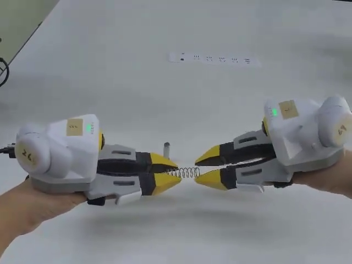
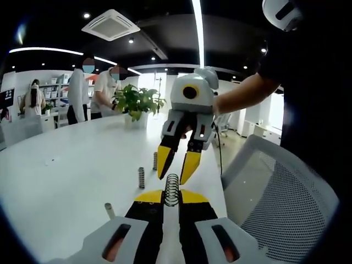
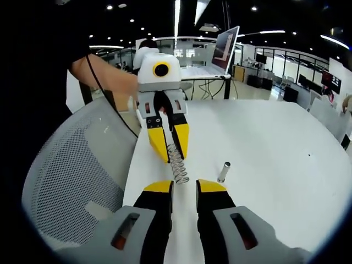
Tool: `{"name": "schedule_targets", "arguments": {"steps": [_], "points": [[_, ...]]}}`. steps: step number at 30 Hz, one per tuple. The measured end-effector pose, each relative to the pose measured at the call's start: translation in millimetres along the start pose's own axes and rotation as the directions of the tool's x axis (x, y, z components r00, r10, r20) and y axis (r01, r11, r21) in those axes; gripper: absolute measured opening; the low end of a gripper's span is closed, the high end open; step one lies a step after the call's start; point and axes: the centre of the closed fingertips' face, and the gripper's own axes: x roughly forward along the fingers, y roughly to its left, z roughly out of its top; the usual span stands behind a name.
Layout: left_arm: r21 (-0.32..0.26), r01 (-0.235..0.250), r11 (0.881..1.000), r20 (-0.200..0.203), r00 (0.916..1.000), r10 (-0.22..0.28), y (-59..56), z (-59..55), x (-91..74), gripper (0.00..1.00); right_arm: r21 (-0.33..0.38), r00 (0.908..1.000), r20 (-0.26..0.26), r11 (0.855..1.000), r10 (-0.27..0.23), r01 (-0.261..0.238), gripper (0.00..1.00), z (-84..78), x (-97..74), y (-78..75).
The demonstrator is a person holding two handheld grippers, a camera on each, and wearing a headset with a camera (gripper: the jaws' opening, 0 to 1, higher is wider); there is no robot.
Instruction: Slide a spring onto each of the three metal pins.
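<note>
**Now: one spring held in the air between two tongs**

The left tongs are pinched shut on one end of a spring, holding it level above the white tabletop. The right tongs face them tip to tip, jaws parted and gripping nothing. The spring's free end reaches the mouth of that gap. On the tabletop a bare metal pin stands upright. Near it, a second spring and a third spring also stand upright.

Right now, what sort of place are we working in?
Most likely an open-plan office: a big white table, a mesh chair beside it, an open laptop, a potted plant, and people standing in the background.
</note>
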Motion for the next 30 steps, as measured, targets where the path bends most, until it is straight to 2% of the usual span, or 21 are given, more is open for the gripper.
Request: {"name": "schedule_targets", "arguments": {"steps": [3,10,18,22,30], "points": [[0.003,0.005,1.000,0.003,1.0000,-0.005,-1.1,2.3,0.1,0.01,0.026,0.9995,0.031,1.000,0.007,-0.008,0.14,1.0,-2.5,1.0],[0.006,0.006,1.000,0.007,1.0000,-0.006,-1.1,5.2,0.3,0.01,0.042,0.9978,0.063,0.999,0.020,-0.023,0.14,7.0,-2.5,5.0],[0.011,0.011,1.000,0.013,0.9999,-0.011,-2.9,8.3,0.8,0.01,0.029,0.9979,0.052,0.999,0.037,-0.038,0.13,9.3,0.9,5.5],[0.005,0.006,1.000,0.016,0.9998,-0.007,-1.5,9.1,-0.2,0.01,0.023,0.9975,0.054,0.999,0.047,-0.048,0.07,10.5,1.2,7.3],[-0.003,0.011,1.000,0.028,0.9996,-0.011,-1.5,10.0,-1.6,0.01,0.013,0.9966,0.064,0.999,0.051,-0.052,0.07,14.8,-1.4,7.1]]}}
